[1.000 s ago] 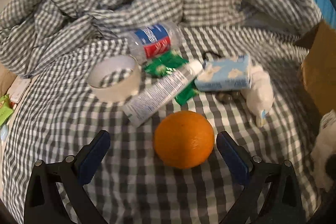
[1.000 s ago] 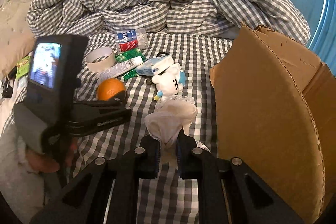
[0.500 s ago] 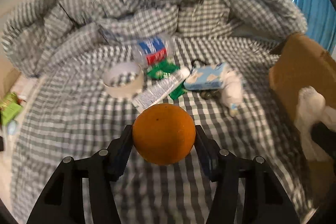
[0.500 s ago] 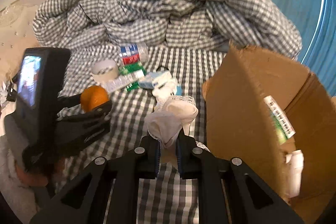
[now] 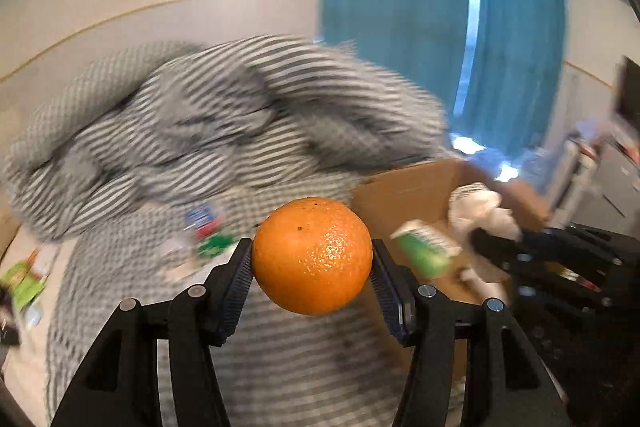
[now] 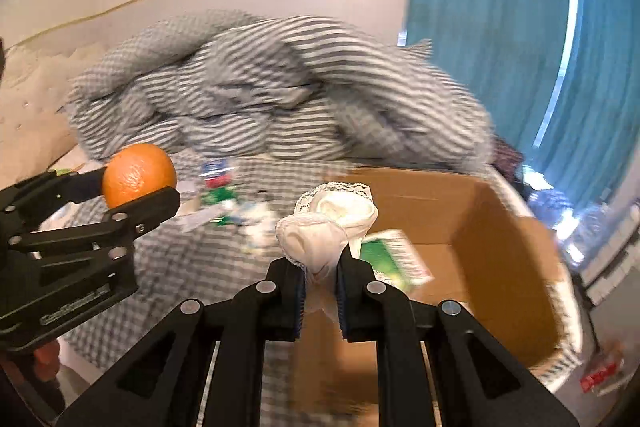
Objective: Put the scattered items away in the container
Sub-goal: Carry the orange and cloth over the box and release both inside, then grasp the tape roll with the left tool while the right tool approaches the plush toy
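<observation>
My left gripper [image 5: 312, 263] is shut on an orange [image 5: 313, 254] and holds it in the air over the checked bed, just left of the open cardboard box [image 5: 416, 187]. The orange also shows in the right wrist view [image 6: 138, 173], held by the left gripper [image 6: 136, 187]. My right gripper [image 6: 322, 291] is shut on a bundle of white lace-edged cloth [image 6: 326, 227] at the near left edge of the box [image 6: 500, 239]. That cloth shows over the box in the left wrist view [image 5: 482, 217]. A green and white packet [image 6: 394, 257] lies inside the box.
Blurred items lie on the bed behind: a bottle with a blue and red label [image 6: 218, 173], green packets [image 6: 220, 195] and a tube [image 6: 200, 217]. A rumpled checked duvet [image 6: 260, 87] is heaped at the back. A teal curtain [image 6: 500, 27] hangs to the right.
My left gripper closed on the orange and lifted it off the bed toward the box. My right gripper carried the white cloth up to the box opening. Both views tilted upward.
</observation>
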Motion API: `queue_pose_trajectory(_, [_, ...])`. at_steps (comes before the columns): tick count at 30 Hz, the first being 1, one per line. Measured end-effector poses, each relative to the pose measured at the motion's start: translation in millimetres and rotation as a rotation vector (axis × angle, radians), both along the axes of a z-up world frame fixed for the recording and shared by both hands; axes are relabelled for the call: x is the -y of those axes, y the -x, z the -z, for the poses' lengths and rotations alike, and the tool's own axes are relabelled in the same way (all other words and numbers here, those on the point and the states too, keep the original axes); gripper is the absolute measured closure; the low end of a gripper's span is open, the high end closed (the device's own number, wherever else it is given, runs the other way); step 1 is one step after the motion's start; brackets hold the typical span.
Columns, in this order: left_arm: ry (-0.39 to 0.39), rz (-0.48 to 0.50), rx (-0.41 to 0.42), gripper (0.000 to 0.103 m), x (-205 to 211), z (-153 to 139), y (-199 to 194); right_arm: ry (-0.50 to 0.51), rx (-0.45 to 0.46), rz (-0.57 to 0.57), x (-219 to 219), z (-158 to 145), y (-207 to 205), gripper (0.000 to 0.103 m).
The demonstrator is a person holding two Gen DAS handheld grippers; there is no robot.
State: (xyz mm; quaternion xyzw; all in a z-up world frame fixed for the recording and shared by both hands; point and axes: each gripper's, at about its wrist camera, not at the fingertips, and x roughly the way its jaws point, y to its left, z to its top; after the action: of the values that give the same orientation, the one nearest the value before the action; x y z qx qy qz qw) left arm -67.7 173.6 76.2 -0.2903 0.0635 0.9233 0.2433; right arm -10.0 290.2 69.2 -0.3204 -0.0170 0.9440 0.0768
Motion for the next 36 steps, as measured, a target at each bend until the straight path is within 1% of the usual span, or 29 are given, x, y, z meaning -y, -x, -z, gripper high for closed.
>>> queue_pose_trajectory(3, [0.000, 0.099, -0.004, 0.044, -49.0, -3.7, -7.4, -0.024, 0.033, 0.088, -43.3, 0.6, -9.4, 0.091])
queue_pose_trajectory(5, [-0.016, 0.174, 0.022, 0.044, -81.6, 0.8, -7.3, -0.034, 0.073, 0.141, -67.4, 6.5, -11.4, 0.091])
queue_pose_trajectory(7, [-0.002, 0.212, 0.060, 0.044, -110.8, 12.4, -2.4, -0.033, 0.113, 0.189, -93.6, 17.8, -11.7, 0.090])
queue_pose_trajectory(10, [0.050, 0.217, 0.116, 0.044, -141.5, 36.4, 10.2, -0.005, 0.168, 0.216, -120.9, 37.3, -12.3, 0.090])
queue_pose_trajectory(13, [0.091, 0.217, 0.165, 0.044, -156.1, 57.2, 19.3, 0.026, 0.199, 0.211, -135.4, 54.7, -8.9, 0.089])
queue_pose_trajectory(15, [0.123, 0.210, 0.166, 0.041, -159.1, 65.6, 19.5, 0.038, 0.203, 0.208, -139.4, 62.8, -6.7, 0.087])
queue_pose_trajectory(16, [0.133, 0.203, 0.154, 0.038, -159.9, 67.1, 14.3, 0.036, 0.199, 0.210, -140.9, 65.6, -8.0, 0.078])
queue_pose_trajectory(17, [0.147, 0.185, 0.139, 0.021, -160.2, 67.2, 13.5, 0.030, 0.196, 0.213, -141.1, 67.4, -10.3, 0.069])
queue_pose_trajectory(18, [0.156, 0.160, 0.123, 0.005, -159.4, 65.0, 13.3, 0.014, 0.193, 0.220, -140.5, 68.3, -11.2, 0.043])
queue_pose_trajectory(19, [0.157, 0.139, 0.104, 0.001, -157.5, 61.0, 12.2, -0.012, 0.188, 0.231, -139.7, 68.8, -12.2, 0.017])
queue_pose_trajectory(20, [0.150, 0.131, 0.088, 0.000, -154.2, 57.8, 11.8, -0.049, 0.175, 0.244, -137.6, 67.5, -14.4, 0.012])
queue_pose_trajectory(22, [0.143, 0.119, 0.066, 0.000, -146.9, 49.5, 11.0, -0.100, 0.145, 0.249, -131.9, 62.1, -14.6, 0.012])
queue_pose_trajectory(28, [0.139, 0.052, 0.049, 0.000, -122.9, 33.3, 11.1, -0.102, 0.114, 0.213, -119.0, 46.0, -20.1, 0.012])
queue_pose_trajectory(32, [0.131, -0.003, 0.040, 0.000, -93.4, 23.4, 12.5, -0.117, 0.095, 0.188, -98.6, 32.2, -22.3, 0.012])
queue_pose_trajectory(36, [0.124, -0.080, 0.019, 0.000, -53.6, 13.4, 9.8, -0.132, 0.070, 0.151, -72.1, 17.9, -28.0, 0.012])
